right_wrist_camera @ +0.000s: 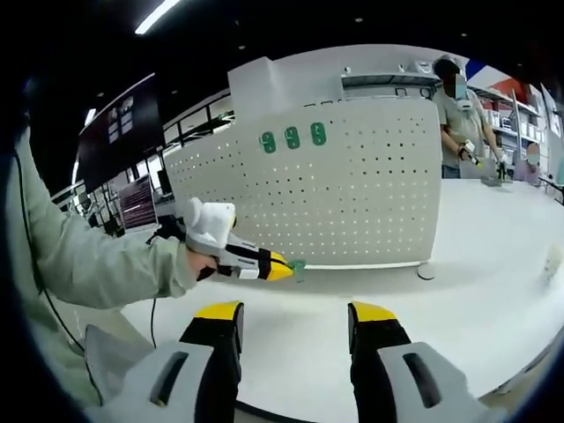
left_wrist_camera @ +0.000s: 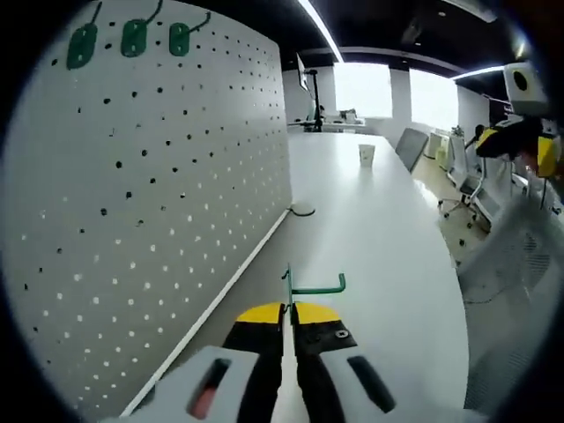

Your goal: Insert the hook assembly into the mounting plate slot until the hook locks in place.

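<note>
An open-plan office with ceiling strip lights and bright windows surrounds a long white bench (left_wrist_camera: 370, 220), on which a white pegboard panel (left_wrist_camera: 150, 194) stands upright.

In the left gripper view the pegboard takes the left side, its lower edge meeting the bench along a line that runs away toward a small round foot (left_wrist_camera: 302, 210). Three green hooks (left_wrist_camera: 132, 37) hang in a row near the board's top edge. Low at centre, the left gripper (left_wrist_camera: 288, 315) has its yellow-tipped fingers pressed together on the flat plate of a green hook assembly (left_wrist_camera: 313, 286), whose arm reaches right and turns up at its end, just above the bench. Farther along stands a paper cup (left_wrist_camera: 367, 154), with bare bench around it. Beyond the bench's right edge are office chairs (left_wrist_camera: 467, 189).

In the right gripper view a person's grey-green sleeve (right_wrist_camera: 88, 264) enters from the left, the hand gripping the left gripper, which carries the green piece near the pegboard's lower left corner but apart from it. The board (right_wrist_camera: 352, 185) faces the camera, the three hooks high on its left half. At the bottom, the right gripper (right_wrist_camera: 295, 322) holds its fingers wide apart with nothing between them, over bare bench. Another person (right_wrist_camera: 463, 115) stands behind the board's right edge.
</note>
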{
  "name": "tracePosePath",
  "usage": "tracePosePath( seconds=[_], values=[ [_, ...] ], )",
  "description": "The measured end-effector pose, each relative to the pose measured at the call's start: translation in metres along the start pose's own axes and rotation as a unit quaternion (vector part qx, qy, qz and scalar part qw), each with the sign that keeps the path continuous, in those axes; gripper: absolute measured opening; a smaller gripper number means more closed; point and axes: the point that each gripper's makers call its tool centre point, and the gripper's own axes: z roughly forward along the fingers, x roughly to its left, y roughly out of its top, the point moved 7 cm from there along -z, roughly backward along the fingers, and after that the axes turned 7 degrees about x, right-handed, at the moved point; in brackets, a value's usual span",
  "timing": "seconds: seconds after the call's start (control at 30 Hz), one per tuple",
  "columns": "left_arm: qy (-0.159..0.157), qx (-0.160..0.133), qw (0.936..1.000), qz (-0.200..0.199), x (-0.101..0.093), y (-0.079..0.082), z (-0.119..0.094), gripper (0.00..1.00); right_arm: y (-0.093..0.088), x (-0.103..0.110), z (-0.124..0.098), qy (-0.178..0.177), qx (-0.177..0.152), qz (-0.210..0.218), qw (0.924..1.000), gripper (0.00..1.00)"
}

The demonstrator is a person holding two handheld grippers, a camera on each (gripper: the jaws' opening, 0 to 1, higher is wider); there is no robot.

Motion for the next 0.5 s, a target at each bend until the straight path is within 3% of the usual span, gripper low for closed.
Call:
tracePosePath(
  seconds=[0.13, 0.3, 0.5],
  values=[
    [0.009, -0.014, 0.9998, -0.006, -0.012, -0.001, -0.019, 0.03, 0.006, 0.005, 0.001, 0.009, -0.006, -0.006, 0.9999, 0.46],
    [0.002, -0.079, 0.9946, -0.067, -0.031, 0.011, -0.048, 0.03, 0.012, 0.012, 0.001, 0.024, -0.019, -0.005, 0.9995, 0.46],
    [0.005, -0.121, 0.9896, -0.078, -0.050, 0.022, -0.084, 0.03, 0.020, 0.024, 0.000, 0.040, -0.027, -0.018, 0.9987, 0.45]
  ],
)
